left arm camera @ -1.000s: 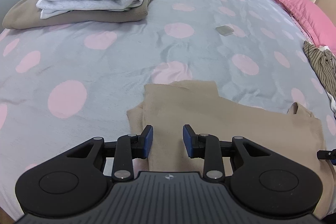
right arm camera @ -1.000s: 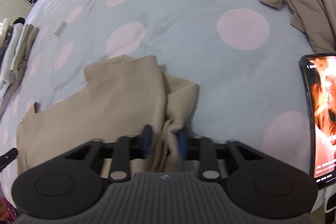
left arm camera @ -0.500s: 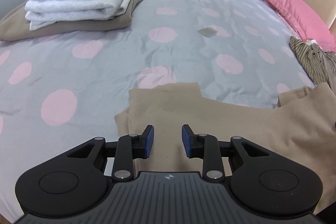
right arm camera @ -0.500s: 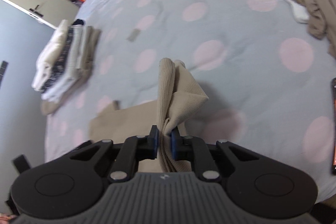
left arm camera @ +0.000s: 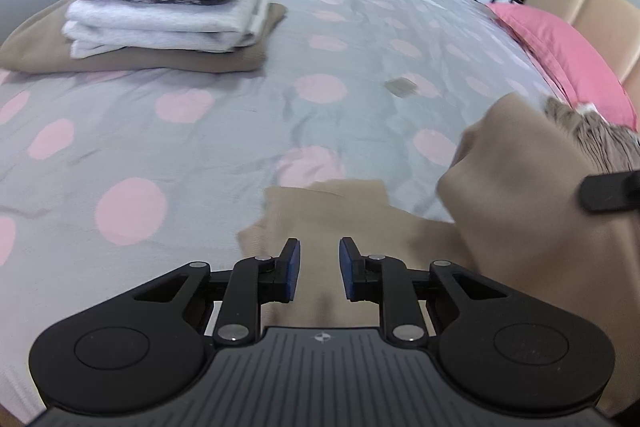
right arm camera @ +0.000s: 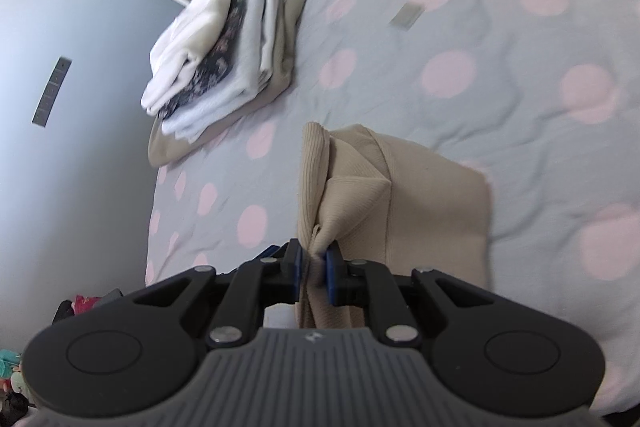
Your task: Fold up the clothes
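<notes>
Above the polka-dot bed (left arm camera: 224,147), a bunched fold of the beige garment (right arm camera: 352,187) was pinched in the downward-angled right gripper (right arm camera: 312,269), while the left gripper (left arm camera: 319,273), jaws just narrowed yet parted, was held over its flat part, nothing gripped.

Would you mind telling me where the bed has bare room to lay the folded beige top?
The widest bare patch of bedspread lies between the folded stack and the beige top, running right to the small grey tag. It is crowded by the pink pillow, where a striped garment lies.
</notes>
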Demonstrator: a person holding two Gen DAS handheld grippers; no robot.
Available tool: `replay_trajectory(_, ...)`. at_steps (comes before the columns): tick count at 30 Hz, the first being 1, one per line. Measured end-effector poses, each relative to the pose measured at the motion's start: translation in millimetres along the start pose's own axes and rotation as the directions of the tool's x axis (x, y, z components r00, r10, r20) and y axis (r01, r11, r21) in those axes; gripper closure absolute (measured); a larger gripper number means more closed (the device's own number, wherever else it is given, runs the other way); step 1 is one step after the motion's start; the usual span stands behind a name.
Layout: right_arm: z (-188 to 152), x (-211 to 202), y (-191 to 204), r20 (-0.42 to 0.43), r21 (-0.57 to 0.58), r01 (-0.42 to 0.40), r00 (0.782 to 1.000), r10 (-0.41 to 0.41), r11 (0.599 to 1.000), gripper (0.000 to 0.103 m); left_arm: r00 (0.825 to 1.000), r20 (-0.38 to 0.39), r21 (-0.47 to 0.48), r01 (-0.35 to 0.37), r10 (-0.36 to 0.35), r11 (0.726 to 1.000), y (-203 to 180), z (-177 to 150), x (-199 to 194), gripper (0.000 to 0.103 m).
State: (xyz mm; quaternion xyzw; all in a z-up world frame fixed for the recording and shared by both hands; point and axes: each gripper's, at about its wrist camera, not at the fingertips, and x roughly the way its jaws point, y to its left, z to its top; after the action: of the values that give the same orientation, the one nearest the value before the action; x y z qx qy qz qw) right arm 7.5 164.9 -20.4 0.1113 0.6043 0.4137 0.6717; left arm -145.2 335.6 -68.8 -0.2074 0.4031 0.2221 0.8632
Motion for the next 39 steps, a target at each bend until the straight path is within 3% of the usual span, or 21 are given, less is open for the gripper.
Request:
replay_trajectory(10,-5.0,99.1,24.4,-0.14,0.025,0.014,0.99,-0.011,1.0,0.09,0.998,-0.032,-0.027,-0.062,0.061,0.998,28.1,0.1,-3.2,0.085)
replay_trajectory(21,-21.4,154.1,14.2,-0.209,0.01,0.083,0.975,-0.079,0.997,0.087,0.994,-0.058,-0.022,-0.091,0.09,0.996,37.1,-2.1,-5.2,0.086)
replay_trajectory(24,-19.6,141.7,15.4,-0.191,0.013,0.05,0.98,-0.046,0.999,0.076,0.994,-0.058,-0.033,-0.094,0.092,0.995,40.1,-3.3,-9.6,0.086)
replay_trajectory(30,-13.8,80.9,17.7,-0.075,-0.054,0.003,0.997,-0.007,0.999,0.072,0.997,-0.033,-0.007,-0.07,0.07,0.998,30.1,-2.0,-26.5,0.086)
replay_trajectory(35,-37.2,29.8,-1.6,0.045,-0.19,0.135,0.991,-0.129,0.972,0.072,1.0,-0.018,0.09,0.002,0.0,0.996,-1.0,-11.1,-49.6,0.086)
replay_trajectory(39,-80.6,10.1,-27.0,0.067,-0.266,0.217,0.976,-0.207,0.939,0.072,0.998,-0.046,0.193,0.061,-0.053,0.979,-33.0,-30.7,-62.5,0.086)
